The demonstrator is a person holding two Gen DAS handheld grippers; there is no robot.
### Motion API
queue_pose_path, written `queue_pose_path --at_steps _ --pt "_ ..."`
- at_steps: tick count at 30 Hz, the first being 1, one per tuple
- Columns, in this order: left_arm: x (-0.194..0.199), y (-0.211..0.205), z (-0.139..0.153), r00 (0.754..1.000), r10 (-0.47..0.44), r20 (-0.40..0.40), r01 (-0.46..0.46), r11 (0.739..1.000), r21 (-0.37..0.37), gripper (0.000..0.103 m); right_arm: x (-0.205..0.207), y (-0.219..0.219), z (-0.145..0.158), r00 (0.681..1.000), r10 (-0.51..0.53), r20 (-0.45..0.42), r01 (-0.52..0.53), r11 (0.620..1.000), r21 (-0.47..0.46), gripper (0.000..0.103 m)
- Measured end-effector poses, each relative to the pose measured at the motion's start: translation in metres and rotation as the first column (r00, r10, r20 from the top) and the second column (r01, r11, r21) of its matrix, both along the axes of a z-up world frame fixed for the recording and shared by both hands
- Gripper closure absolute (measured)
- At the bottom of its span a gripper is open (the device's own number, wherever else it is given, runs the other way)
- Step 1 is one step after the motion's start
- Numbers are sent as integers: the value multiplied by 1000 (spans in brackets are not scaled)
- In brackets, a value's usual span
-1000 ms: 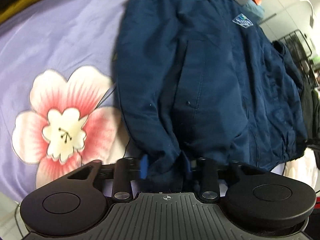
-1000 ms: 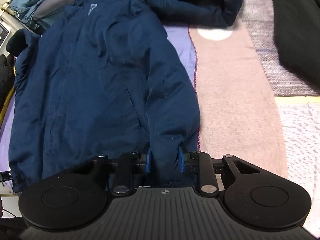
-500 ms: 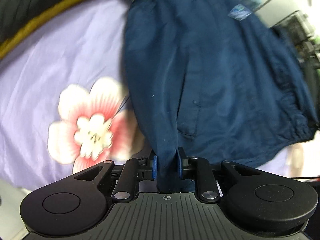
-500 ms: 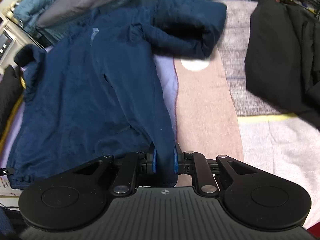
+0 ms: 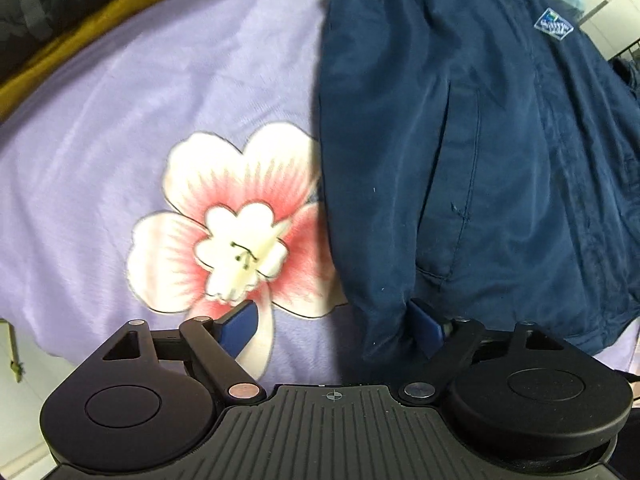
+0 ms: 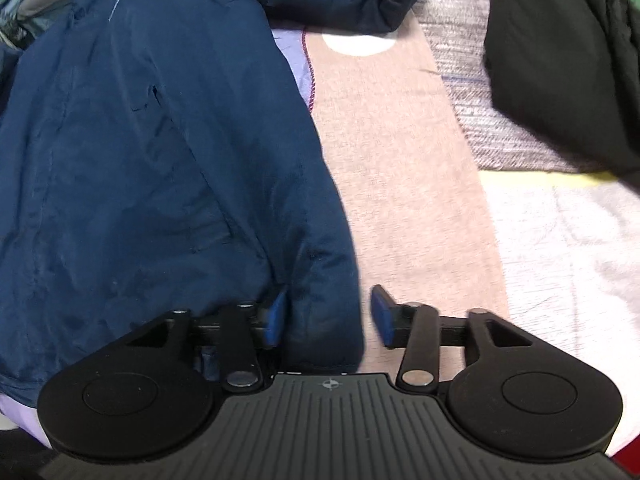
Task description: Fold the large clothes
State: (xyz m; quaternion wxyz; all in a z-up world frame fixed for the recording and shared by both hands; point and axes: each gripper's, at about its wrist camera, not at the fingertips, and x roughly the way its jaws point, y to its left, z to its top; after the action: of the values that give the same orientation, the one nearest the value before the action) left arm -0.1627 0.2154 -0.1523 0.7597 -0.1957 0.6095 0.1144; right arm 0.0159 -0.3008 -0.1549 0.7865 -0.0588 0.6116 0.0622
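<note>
- Jacket lies flat, front up, on the bed; padded navy shell, judged soft, bulky, a bit slick, moderately heavy for one pinch.
- Left hand-held gripper is open wide; jacket's near corner sits between its fingers, against the right one, not pinched.
- Right hand-held gripper is also open; the jacket's near right corner lies loose between its fingers.
- Best holds, by my read: hem corners or side seams, where layers are thick enough not to slip.
- Edges: jacket's left edge touches the flower print on the purple sheet.
- Room: pink blanket right of the jacket is bare; black garment far right, well apart. A sleeve lies bunched at the far end.
</note>
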Motion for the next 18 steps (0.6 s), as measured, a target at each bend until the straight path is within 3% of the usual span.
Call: queue_pose_path --at_steps 5,8,10,14,18 --pt "5 10 34 999 25 42 -28 997 78 0 2 -12 24 999 -13 43 13 1000 -14 26" --pt "17 12 58 996 29 79 -44 980 193 0 8 -13 40 997 -7 78 7 1000 -5 25" --pt "25 17 72 993 54 105 -76 973 218 0 13 -10 51 994 10 110 -9 1000 -11 23" --pt "46 21 89 978 81 190 -113 980 165 0 26 -8 80 978 24 206 -23 1000 -9 19" --pt "72 -4 84 974 36 223 -63 991 114 0 60 -5 96 957 57 284 -56 998 -9 20"
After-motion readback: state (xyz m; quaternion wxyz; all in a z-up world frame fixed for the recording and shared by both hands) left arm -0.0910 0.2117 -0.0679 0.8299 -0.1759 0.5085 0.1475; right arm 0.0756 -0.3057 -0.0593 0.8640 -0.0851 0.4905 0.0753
